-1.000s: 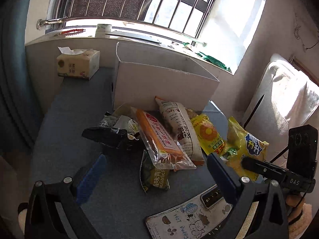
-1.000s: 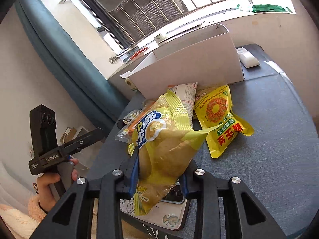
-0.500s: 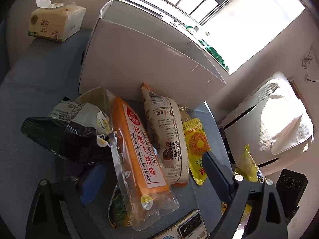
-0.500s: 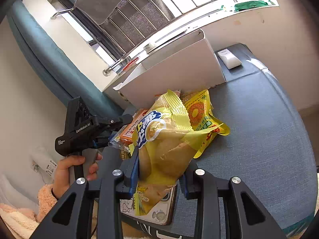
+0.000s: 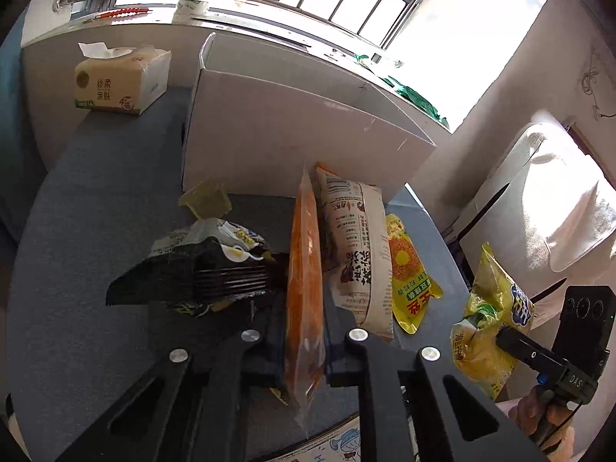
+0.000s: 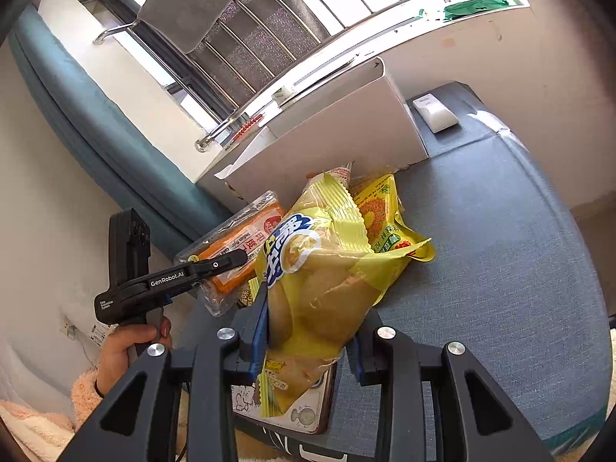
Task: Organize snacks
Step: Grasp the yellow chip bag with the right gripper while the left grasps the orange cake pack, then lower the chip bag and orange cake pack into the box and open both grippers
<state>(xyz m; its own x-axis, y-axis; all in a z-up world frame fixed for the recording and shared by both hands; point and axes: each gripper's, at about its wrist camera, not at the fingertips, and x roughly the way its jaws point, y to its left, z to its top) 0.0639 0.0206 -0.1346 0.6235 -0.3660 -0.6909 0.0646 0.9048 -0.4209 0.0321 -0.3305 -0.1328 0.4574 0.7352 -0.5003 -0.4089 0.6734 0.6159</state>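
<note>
Since a second ago my left gripper (image 5: pixel 304 340) has been closing its wide-open jaws, and now they are clamping narrowly on the long clear-wrapped orange cake packet (image 5: pixel 304 277), which is standing on edge between the pads where before it was lying flat in the pile. From the right wrist view I am seeing that same packet's lower part pinched and the rest angling up toward the box, though I am unsure whether its far end is already clear of the cloth, since the other bags are hiding it.

My right gripper (image 6: pixel 304 327) is keeping its jaws pressed on the crinkled yellow chip bag (image 6: pixel 323 281), held in the air above a phone in a cartoon-printed case (image 6: pixel 308 415).

Outward from the jaws, the black-and-white crumpled snack bag (image 5: pixel 208 265) is lying just left of the orange packet, the white printed long pouch (image 5: pixel 358 254) is just right of it, and the flat yellow sunflower-print pouch (image 5: pixel 408 269) is beyond that, all on the grey-blue fabric tabletop (image 5: pixel 77 231). The open white cardboard box (image 5: pixel 292 131) is standing behind them, near the window.

I am judging both hands loaded, so the box is the likely destination next.
</note>
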